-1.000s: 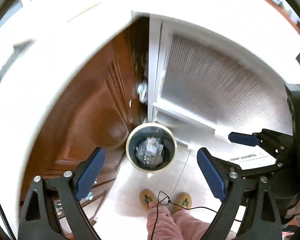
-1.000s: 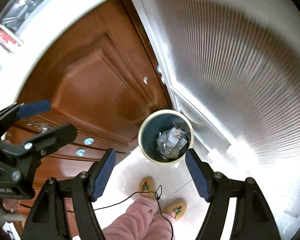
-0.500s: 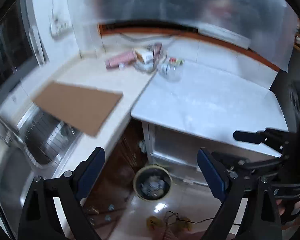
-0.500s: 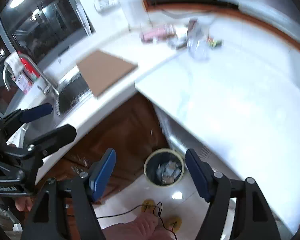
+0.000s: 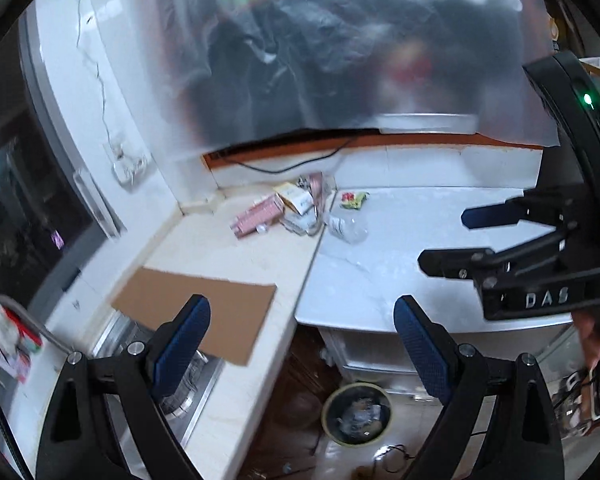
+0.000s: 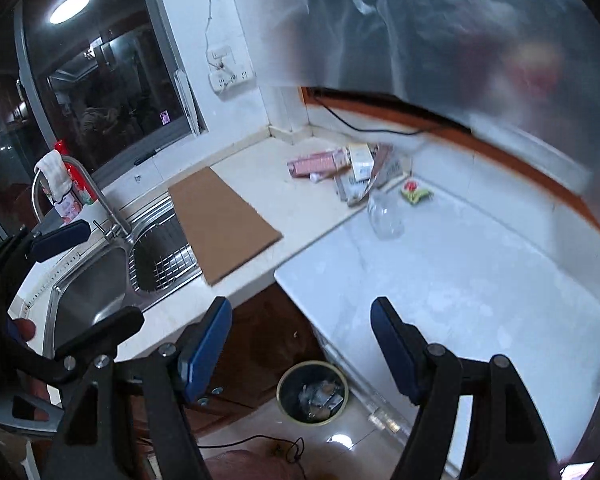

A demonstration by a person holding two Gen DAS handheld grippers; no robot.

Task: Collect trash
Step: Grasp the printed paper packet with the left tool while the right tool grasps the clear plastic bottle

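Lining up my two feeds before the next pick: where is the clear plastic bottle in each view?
Left wrist: clear plastic bottle lies above centre, on the white counter.
Right wrist: bottle sits right of centre, upper half.
Shared landmark: the cardboard sheet overhanging the sink, left of the bottle in both.

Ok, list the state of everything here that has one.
Left gripper: open, empty.
Right gripper: open, empty.
Bin: on floor, trash inside.
Bottle: lying on counter.
Cardboard: flat, overhanging sink.
Pink box: lying in corner pile.
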